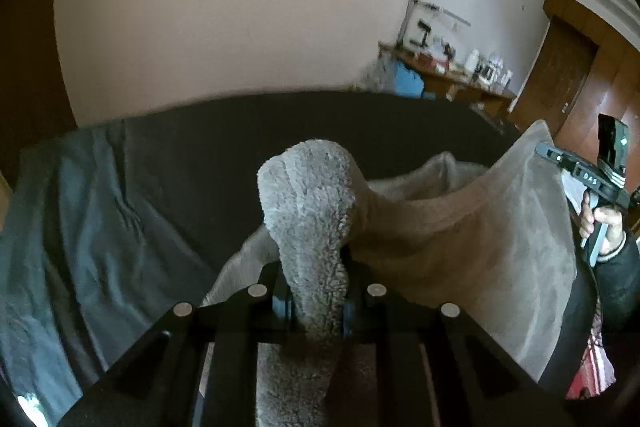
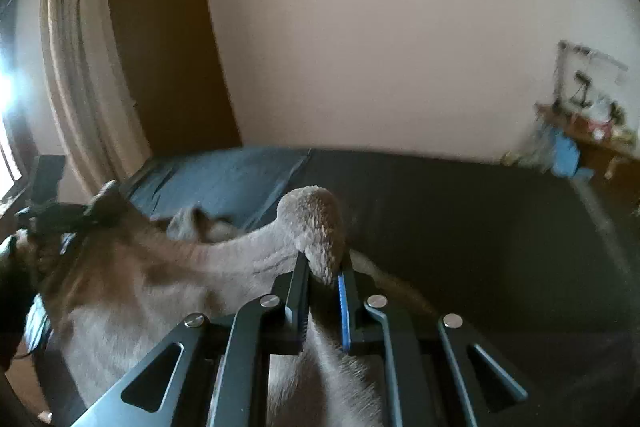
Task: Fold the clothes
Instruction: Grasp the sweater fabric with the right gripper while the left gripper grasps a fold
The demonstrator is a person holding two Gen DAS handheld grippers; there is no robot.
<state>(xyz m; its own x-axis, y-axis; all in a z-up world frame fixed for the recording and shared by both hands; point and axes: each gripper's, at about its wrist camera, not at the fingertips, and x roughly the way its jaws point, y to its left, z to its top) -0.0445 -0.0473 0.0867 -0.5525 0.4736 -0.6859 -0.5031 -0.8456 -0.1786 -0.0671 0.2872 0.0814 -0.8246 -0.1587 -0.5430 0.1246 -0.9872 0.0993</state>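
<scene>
Two hand-held grippers lift one garment [image 1: 460,239] above a bed [image 1: 192,163]. The garment is soft beige-grey cloth, smooth and suede-like outside, with a nubbly, fleecy inner face exposed where its edge bunches. Left gripper [image 1: 314,291]: black metal jaws clamped on a thick fleecy fold, which bulges rounded above the tips and trails back between them. Right gripper [image 2: 325,273]: dark jaws, one lined with a blue pad, pinched tight on another rounded fleece tuft. The cloth stretches taut between both grips, hanging over the dark bed cover; a wrinkled blue-grey sheet [image 1: 68,227] lies beyond. A person's hand [image 1: 606,227] grasps the right gripper's handle.
</scene>
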